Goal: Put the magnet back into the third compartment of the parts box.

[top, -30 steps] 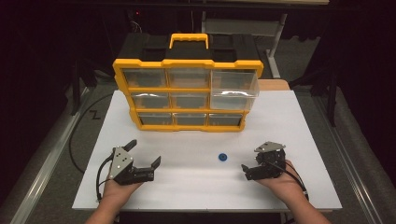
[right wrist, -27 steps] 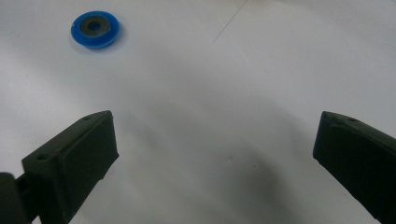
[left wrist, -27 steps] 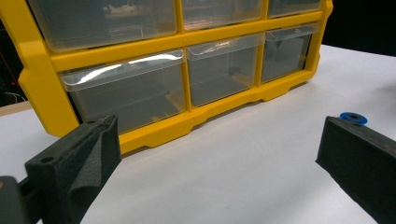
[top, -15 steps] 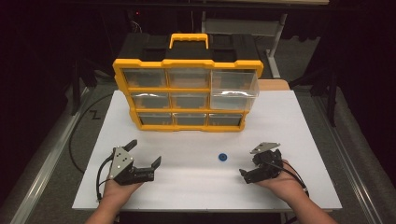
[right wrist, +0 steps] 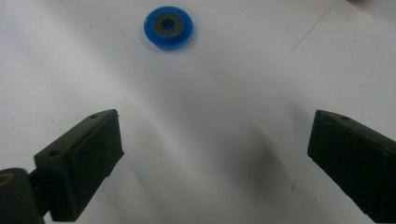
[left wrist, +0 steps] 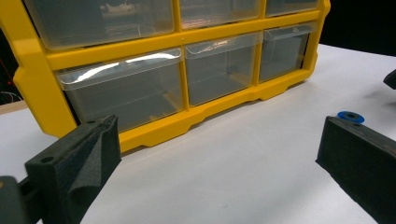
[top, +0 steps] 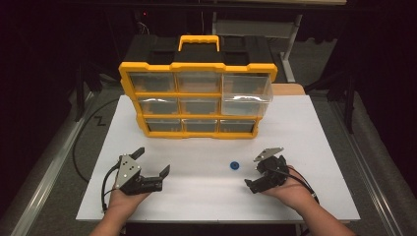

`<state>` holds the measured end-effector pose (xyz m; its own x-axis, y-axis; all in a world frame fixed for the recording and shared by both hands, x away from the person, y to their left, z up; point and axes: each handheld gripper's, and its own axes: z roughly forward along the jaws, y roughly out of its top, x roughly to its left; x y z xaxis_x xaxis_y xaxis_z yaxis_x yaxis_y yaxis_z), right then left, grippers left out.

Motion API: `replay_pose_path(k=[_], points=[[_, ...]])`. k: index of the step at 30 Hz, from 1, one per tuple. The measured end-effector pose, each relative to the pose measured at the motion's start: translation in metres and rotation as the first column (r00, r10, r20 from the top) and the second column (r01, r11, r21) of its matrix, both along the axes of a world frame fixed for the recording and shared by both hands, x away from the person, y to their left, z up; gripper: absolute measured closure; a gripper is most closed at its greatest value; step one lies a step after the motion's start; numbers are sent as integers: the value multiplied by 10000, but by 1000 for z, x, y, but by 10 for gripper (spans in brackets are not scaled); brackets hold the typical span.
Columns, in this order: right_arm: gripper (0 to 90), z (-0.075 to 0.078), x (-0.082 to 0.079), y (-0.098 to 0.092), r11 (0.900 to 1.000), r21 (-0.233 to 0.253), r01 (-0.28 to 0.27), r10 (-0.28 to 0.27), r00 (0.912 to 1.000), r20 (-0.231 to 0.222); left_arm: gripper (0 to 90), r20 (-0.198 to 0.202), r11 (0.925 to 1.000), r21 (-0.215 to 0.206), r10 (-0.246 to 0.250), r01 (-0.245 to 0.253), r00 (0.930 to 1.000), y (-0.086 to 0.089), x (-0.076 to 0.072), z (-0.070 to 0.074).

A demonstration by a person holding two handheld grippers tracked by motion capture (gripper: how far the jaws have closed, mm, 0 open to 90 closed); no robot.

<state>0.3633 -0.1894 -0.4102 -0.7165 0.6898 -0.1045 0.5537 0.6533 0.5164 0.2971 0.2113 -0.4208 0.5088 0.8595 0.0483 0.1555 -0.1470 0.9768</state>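
Both pairs of jaws stand wide apart and hold nothing. The right gripper (top: 254, 172) points its spread jaws down at the small blue washer (top: 235, 165), which lies flat on the white table (top: 314, 137) just ahead of them and untouched; in the right gripper view the blue washer (right wrist: 168, 26) shows a grey centre hole. The washer lies in front of the yellow drawer organizer (top: 196, 98), below its lower right drawer. The left gripper (top: 154, 163) rests near the table's front edge, left of the washer, well apart from it, jaws empty. The organizer stands upright with clear plastic drawers; its middle right drawer (top: 245, 98) sticks out. No writing can be read on anything.
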Motion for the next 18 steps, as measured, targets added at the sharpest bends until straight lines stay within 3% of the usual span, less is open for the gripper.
replay_pose_path(k=[18], points=[[198,3,12,28,9989,339,-321,314,9993,194,3,73,10000,-40,-17,17,10000,1,0,1]])
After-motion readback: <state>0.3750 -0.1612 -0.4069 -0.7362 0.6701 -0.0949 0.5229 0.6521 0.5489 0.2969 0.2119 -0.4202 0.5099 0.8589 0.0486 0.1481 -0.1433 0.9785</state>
